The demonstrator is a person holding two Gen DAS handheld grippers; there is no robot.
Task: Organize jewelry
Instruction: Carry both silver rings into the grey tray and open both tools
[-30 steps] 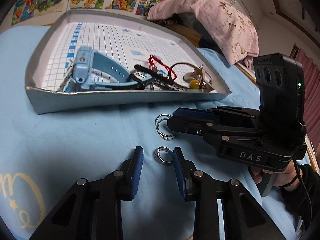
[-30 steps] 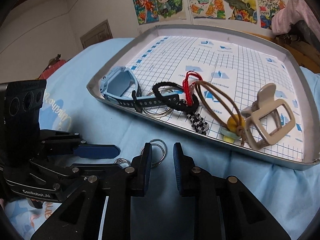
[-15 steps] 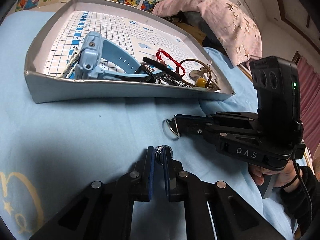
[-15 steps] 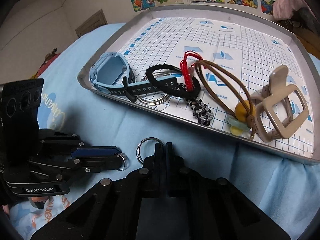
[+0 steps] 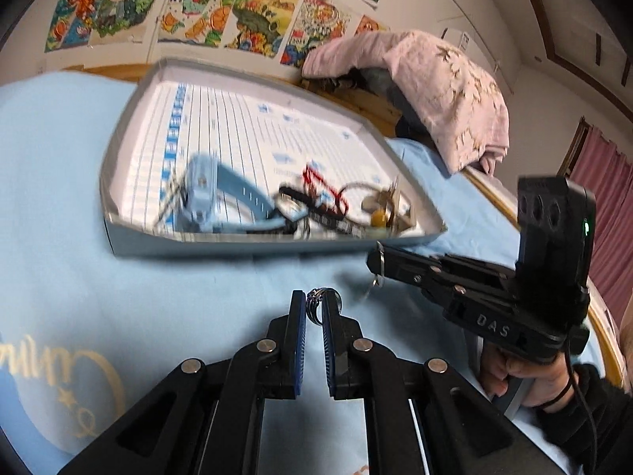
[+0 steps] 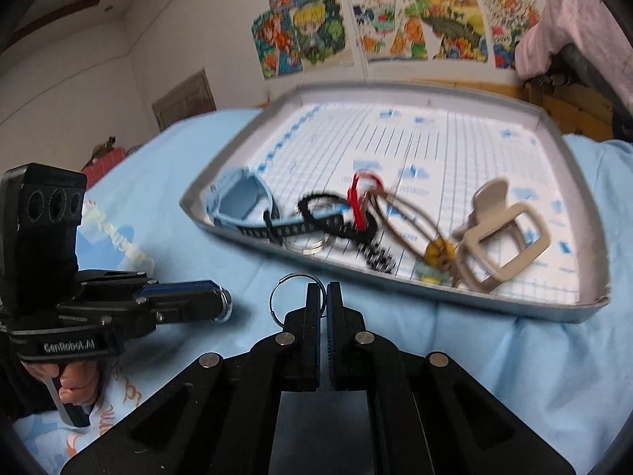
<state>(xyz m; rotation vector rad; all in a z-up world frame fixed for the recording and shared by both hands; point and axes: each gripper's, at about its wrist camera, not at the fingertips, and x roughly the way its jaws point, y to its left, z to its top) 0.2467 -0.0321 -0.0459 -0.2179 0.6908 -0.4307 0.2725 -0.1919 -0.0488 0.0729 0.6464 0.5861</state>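
My left gripper point(image 5: 314, 308) is shut on a small silver ring point(image 5: 321, 297) and holds it above the blue bedsheet. My right gripper point(image 6: 326, 297) is shut on a larger silver hoop point(image 6: 285, 291), also lifted; it shows in the left wrist view point(image 5: 376, 273) with the hoop hanging from its tip. The left gripper shows in the right wrist view point(image 6: 221, 303). Beyond both lies a grey tray point(image 6: 253, 243) point(image 5: 237, 247) holding a blue watch point(image 6: 241, 202), a black strap point(image 6: 336, 223), a red cord point(image 6: 362, 198), brown hoops point(image 6: 411, 217) and a beige hair clip point(image 6: 502, 237).
A pink cloth point(image 5: 439, 79) is heaped on a wooden bed frame behind the tray. Coloured posters point(image 6: 376, 19) cover the wall. The blue sheet point(image 5: 59, 182) has gold print at the near left.
Both grippers closed on their rings a second ago and have since lifted them off the sheet. Both views have risen and tilted, and the tray looks blurred.
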